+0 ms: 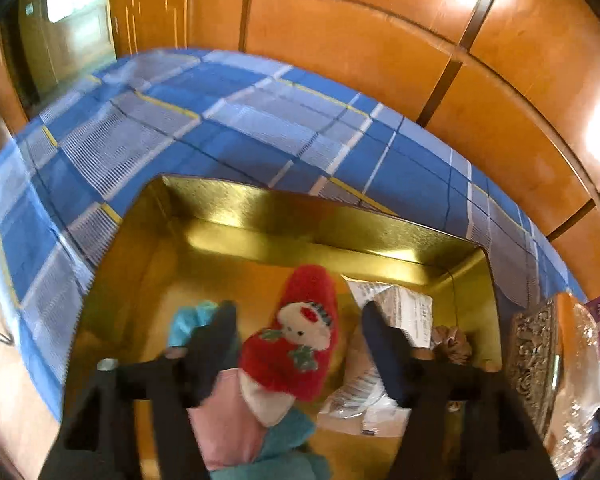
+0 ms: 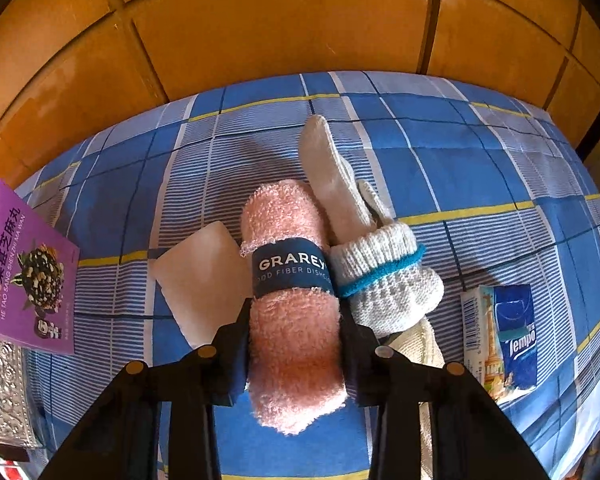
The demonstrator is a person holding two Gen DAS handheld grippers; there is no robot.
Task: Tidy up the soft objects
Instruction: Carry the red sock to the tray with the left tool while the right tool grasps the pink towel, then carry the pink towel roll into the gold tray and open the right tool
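In the left wrist view my left gripper (image 1: 296, 316) stands open over a gold box (image 1: 260, 208). A fluffy red sock with a snowman (image 1: 300, 344) lies in the box between the fingers, and neither pad presses on it. Beneath it lie a pink and teal soft piece (image 1: 224, 428) and a light blue one (image 1: 188, 320). In the right wrist view my right gripper (image 2: 296, 320) is shut on a rolled pink dishcloth with a dark blue band (image 2: 292, 352), on the blue checked cloth (image 2: 460, 160). A white knit glove with a blue cuff line (image 2: 380, 276) touches the roll's right side.
White paper packets (image 1: 404, 312) fill the gold box's right part. A pale flat pad (image 2: 204, 276) lies left of the roll and a cream cloth (image 2: 424, 344) under the glove. A tissue pack (image 2: 508, 340), purple carton (image 2: 20, 272) and silver embossed box (image 2: 0, 392) flank them. Orange wooden panels (image 2: 280, 32) stand behind.
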